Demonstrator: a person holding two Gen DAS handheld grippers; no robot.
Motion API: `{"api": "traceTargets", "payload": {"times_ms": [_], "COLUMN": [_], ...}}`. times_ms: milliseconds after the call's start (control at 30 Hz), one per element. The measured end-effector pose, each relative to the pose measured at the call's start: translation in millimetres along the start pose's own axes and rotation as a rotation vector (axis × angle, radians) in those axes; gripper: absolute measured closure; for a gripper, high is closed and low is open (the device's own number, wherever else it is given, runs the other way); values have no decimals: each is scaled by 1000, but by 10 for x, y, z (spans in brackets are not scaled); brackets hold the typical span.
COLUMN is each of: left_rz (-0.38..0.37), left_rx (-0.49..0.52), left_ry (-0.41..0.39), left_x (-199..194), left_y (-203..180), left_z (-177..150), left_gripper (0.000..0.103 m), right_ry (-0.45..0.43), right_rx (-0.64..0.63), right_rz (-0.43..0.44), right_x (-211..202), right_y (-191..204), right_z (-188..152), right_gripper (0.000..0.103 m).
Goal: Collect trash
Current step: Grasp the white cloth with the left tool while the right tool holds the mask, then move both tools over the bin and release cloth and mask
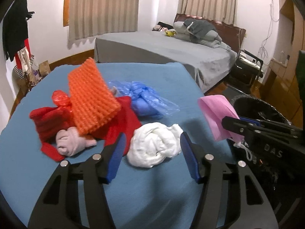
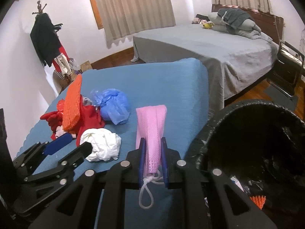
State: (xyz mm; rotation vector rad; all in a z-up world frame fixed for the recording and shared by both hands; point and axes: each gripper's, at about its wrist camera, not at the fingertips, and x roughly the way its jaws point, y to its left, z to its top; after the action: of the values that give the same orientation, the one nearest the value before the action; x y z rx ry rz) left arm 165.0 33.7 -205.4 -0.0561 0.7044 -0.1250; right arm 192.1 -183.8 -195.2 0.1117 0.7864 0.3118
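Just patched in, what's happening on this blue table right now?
Trash pickup is under way. The right claw is shut on a folded pink face mask, held up beside the black-lined trash bin. The left claw straddles a crumpled white tissue wad on the blue table, pads not yet pressing.

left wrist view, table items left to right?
Red bag → orange foam net → blue bag → pink mask, clamped in the right gripper → black bin. Pale pink wad and white wad skipped: they overlap the others in the order.
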Motion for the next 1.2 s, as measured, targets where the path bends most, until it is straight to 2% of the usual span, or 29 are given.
{"api": "traceTargets", "payload": {"times_ms": [233,367,433,467,600,867,1200], "left_rz": [6,22,24,23,2,-15,-32], "left_rx": [14,27,38,44,44,28,38], "left_ry": [64,75,65,62,48,2,-48], "left_x": [251,299,280,270,208,-9,-214], "left_y": [-61,-97,-123,-134,-156,-147,-288], "left_z": [10,0,1,-1,-15,36,210], "left_gripper": [44,43,52,61,70,72,72], "right_ry": [-6,-9,-12,-14,-21,-49,-91], "right_rx": [19,28,31,33,38,53,93], "right_rz": [-6,-11,-13,-14,-16,-11,-47], "right_x": [-30,-45,-58,-66,-108,-280,-598], "right_y": [-69,-107,-107,-111,-116,-180,-362], "right_z": [-12,-12,-15,-16,-23,-8,-2], "right_gripper": [88,88,88,88,88,88,88]}}
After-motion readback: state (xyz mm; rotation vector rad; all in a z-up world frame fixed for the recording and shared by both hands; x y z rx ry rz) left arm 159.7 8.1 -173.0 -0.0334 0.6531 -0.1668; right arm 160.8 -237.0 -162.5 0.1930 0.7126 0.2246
